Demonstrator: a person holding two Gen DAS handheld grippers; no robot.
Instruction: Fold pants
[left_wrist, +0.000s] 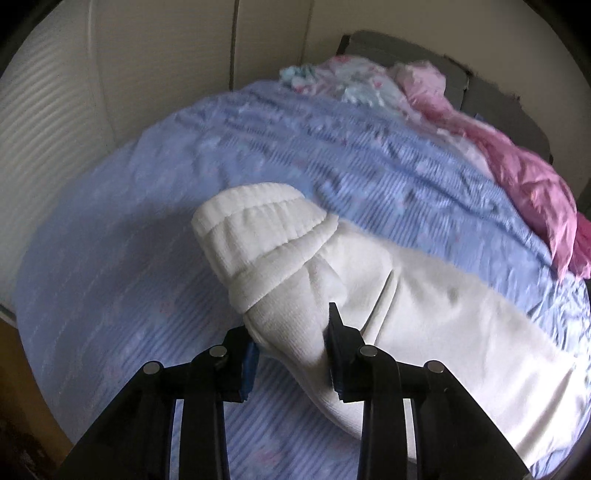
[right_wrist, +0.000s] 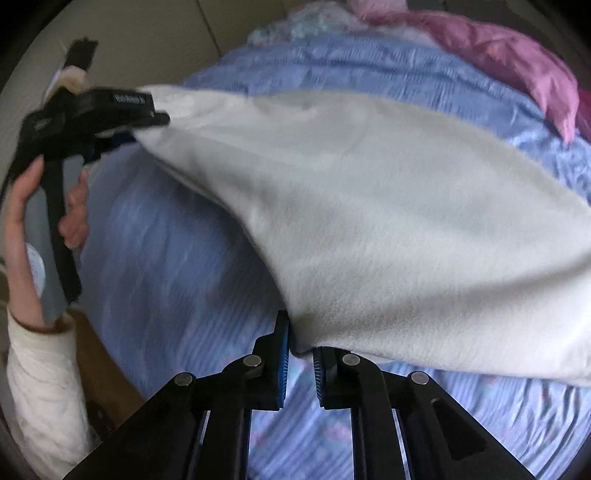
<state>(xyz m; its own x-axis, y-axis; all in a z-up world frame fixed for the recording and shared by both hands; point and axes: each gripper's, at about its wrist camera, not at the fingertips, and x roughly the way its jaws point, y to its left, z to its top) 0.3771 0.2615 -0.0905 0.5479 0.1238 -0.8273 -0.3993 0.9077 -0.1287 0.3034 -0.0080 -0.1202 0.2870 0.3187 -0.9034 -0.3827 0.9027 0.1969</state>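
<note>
Blue bedspread (left_wrist: 332, 147), pink quilt (left_wrist: 524, 177), cream wall (left_wrist: 166, 55) behind.

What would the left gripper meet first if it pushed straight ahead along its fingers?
The white pants: the left gripper is already clamped on a bunched fold near the ribbed waistband. Beyond that cloth lies the blue bedspread, probably next, though depth is unclear.

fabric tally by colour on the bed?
White: 1, the pants
Blue: 1, the bedspread
Pink: 1, crumpled cloth
Pale floral: 1, bundle
Total: 4
</note>
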